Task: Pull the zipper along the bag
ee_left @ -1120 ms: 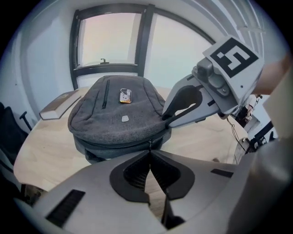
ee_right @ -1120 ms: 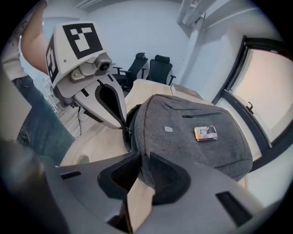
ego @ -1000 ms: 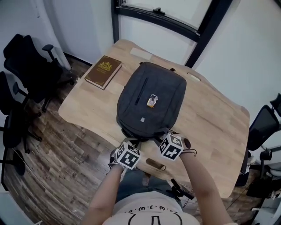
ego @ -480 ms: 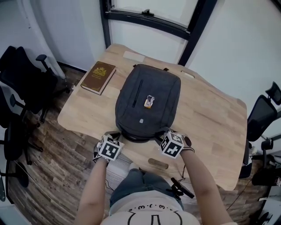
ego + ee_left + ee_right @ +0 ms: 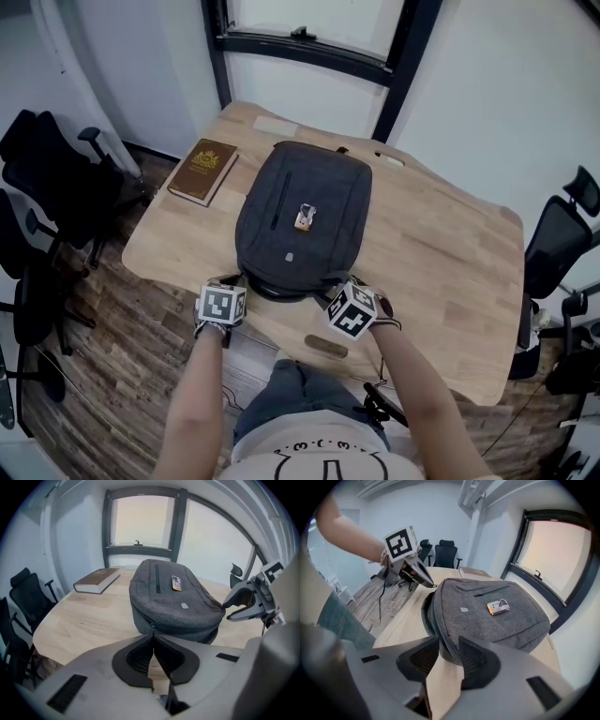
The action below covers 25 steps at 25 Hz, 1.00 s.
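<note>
A dark grey backpack (image 5: 300,220) lies flat on the wooden table (image 5: 441,253), its near end towards me. My left gripper (image 5: 236,283) is at that end's left corner. In the left gripper view it (image 5: 153,634) is shut, with the zipper pull (image 5: 153,626) pinched at its tips. My right gripper (image 5: 330,289) is at the near right corner. Its jaws have just been opening; in the right gripper view they (image 5: 447,638) stand apart with the bag's lower edge (image 5: 440,620) between them. The left gripper (image 5: 429,584) also shows in that view, at the bag's rim.
A brown book (image 5: 202,172) lies on the table left of the bag. Black office chairs (image 5: 47,178) stand on the wooden floor at the left, another chair (image 5: 562,244) at the right. A black window frame (image 5: 300,47) runs behind the table.
My left gripper has slid left along the bag's near edge, away from the right gripper. The right gripper has kept its place at the near right corner.
</note>
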### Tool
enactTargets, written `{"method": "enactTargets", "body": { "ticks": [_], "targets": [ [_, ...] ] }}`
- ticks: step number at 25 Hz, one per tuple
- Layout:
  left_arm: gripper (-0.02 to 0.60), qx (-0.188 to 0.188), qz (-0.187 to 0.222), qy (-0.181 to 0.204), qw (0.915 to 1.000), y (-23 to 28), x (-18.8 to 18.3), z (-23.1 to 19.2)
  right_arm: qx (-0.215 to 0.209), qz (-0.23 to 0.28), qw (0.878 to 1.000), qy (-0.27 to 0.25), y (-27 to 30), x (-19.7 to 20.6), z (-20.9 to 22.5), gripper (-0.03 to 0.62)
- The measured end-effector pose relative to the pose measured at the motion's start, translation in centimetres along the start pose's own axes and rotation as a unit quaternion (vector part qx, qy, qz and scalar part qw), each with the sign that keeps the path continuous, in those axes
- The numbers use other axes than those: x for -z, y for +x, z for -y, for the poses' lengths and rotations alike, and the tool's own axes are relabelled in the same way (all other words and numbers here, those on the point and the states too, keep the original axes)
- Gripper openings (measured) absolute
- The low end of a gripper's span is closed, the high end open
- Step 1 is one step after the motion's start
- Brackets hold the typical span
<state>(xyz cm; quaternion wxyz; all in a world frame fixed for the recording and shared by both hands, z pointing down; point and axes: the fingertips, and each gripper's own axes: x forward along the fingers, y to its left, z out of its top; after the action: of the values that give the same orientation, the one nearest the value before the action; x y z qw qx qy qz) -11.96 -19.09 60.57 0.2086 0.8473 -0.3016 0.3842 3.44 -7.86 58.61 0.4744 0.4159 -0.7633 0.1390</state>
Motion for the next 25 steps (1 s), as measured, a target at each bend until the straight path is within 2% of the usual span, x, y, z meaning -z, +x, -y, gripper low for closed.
{"method": "enactTargets", "body": {
  "ticks": [2, 5, 9, 14, 17, 20, 25],
  "targets": [
    [0.02, -0.009, 0.008, -0.026, 0.9996, -0.3, -0.1, 0.1, -0.002, 0.017, 1.0, 0.022, -1.0, 0.0, 0.2, 0.183],
    [0.02, -0.024, 0.01, -0.041, 0.9988, -0.4, -0.3, 0.1, 0.0, 0.03, 0.999, 0.024, -2.4, 0.1, 0.6, 0.183],
    [0.02, -0.027, -0.005, -0.031, 0.9992, -0.5, -0.2, 0.2, -0.006, 0.047, 0.998, 0.031, -3.5, 0.3, 0.0, 0.183],
    [0.02, -0.008, -0.014, -0.004, 0.9999, -0.4, -0.2, 0.1, 0.0, 0.066, 0.997, 0.051, -3.6, -0.1, -0.4, 0.183],
    [0.02, 0.024, -0.013, 0.017, 0.9995, -0.3, -0.3, -0.2, 0.003, 0.073, 0.995, 0.069, -2.9, -0.7, -0.7, 0.183],
    [0.02, 0.075, -0.009, 0.049, 0.9959, -0.1, -0.2, -0.3, 0.006, 0.074, 0.993, 0.088, -1.9, -1.6, -1.1, 0.181],
    [0.02, 0.159, -0.006, 0.109, 0.9812, -0.1, 0.0, -0.3, 0.009, 0.078, 0.987, 0.141, 0.6, -5.0, -1.7, 0.181]
  ]
}}
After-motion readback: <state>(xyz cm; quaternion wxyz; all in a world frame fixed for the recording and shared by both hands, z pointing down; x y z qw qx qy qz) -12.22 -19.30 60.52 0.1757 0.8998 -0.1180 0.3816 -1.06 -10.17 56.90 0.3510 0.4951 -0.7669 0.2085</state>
